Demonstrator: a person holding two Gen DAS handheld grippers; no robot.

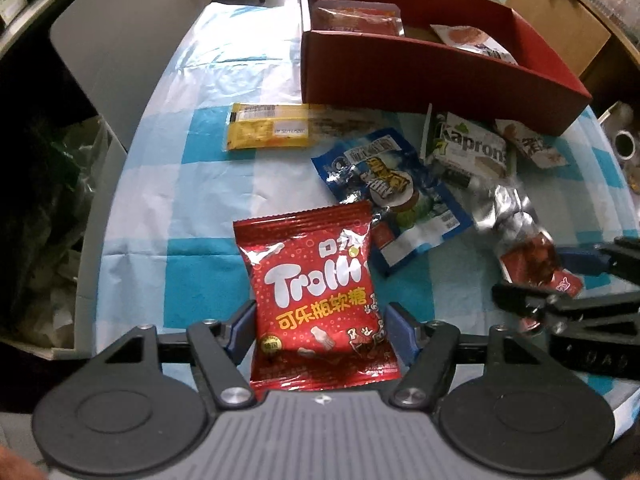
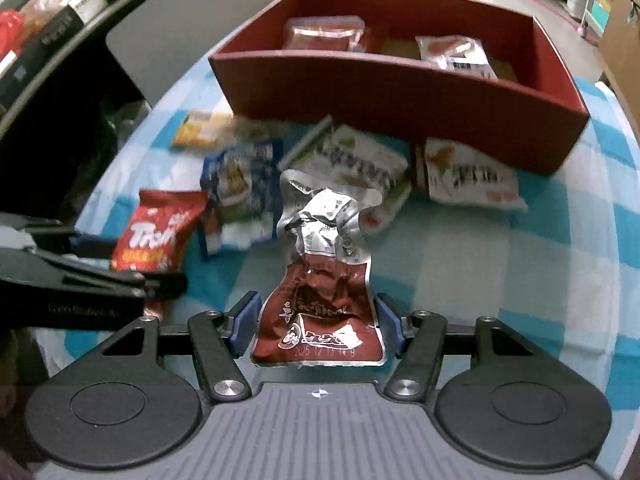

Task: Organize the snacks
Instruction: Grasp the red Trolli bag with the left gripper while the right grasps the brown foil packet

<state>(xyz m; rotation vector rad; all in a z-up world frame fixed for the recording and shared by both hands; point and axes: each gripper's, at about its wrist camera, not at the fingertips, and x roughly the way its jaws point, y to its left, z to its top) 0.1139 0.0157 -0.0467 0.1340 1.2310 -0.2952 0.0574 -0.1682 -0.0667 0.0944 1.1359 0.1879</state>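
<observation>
My left gripper (image 1: 320, 330) is shut on a red Trolli gummy bag (image 1: 316, 296), which also shows in the right wrist view (image 2: 154, 236). My right gripper (image 2: 316, 326) is shut on a crumpled silver and dark red pouch (image 2: 324, 276), also seen in the left wrist view (image 1: 520, 236). A red box (image 1: 420, 68) stands at the far side of the table (image 2: 400, 80) with a red packet (image 2: 320, 34) and a white packet (image 2: 456, 54) inside.
On the blue-and-white checked cloth (image 1: 192, 184) lie a yellow packet (image 1: 268, 126), a blue bag (image 1: 392, 196), a white Kapron pack (image 1: 472, 152) and a white-orange packet (image 2: 468, 176). A cardboard box (image 1: 560, 20) stands beyond the table on the right.
</observation>
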